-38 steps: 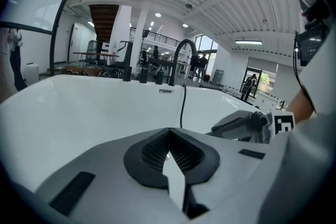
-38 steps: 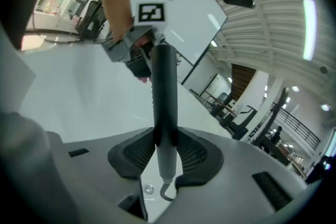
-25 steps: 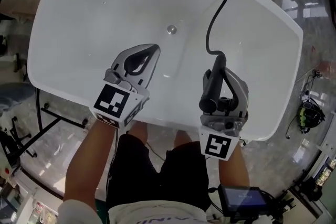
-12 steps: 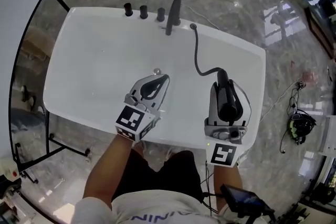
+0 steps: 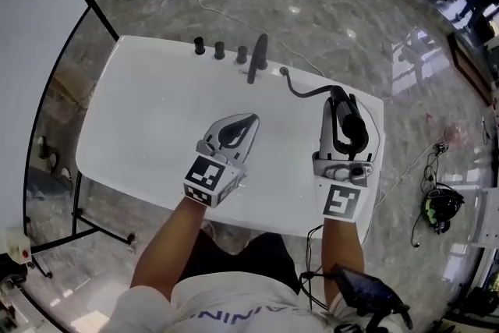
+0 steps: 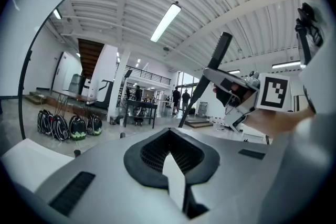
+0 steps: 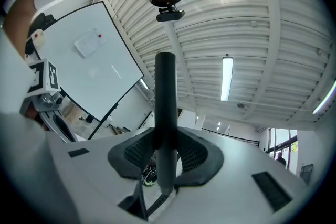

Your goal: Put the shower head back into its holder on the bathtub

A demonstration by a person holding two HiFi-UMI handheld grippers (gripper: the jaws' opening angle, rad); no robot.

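**Item: shower head** [image 5: 348, 129], black, slim and baton-shaped, with a hose.

**Location:** Above the near right part of the bathtub [image 5: 148, 113] and clear of its rim. It lies lengthwise in the right claw [image 5: 341, 109].

**Grip:** The right claw is clamped on the handle. The right gripper view shows the bar [image 7: 166, 113] running straight up between the ribbed pads. The left claw [image 5: 248, 121] hovers over the near middle of the bathtub, pinched together with nothing in it.

**Attachment:** The hose [image 5: 308, 92] curves from the head to a small socket [image 5: 284, 72] on the far rim of the bathtub.

**Destination:** On the far rim stand three knobs [image 5: 220, 51] and a tall black fitting [image 5: 258, 57], with the socket just right of them. The holder is probably that socket, though from this height I can't be sure.

**Handling, by judgement:**
- Light and rigid, so one claw should carry it.
- The smooth round handle is likely slick and may twist between the pads. The mid-handle hold looks sound for balance.
- The hose is limp but springy. It will probably drag the tail end sideways and needs to feed back without kinking.
- Tub enamel and fittings mark easily, so the head should be seated gently.
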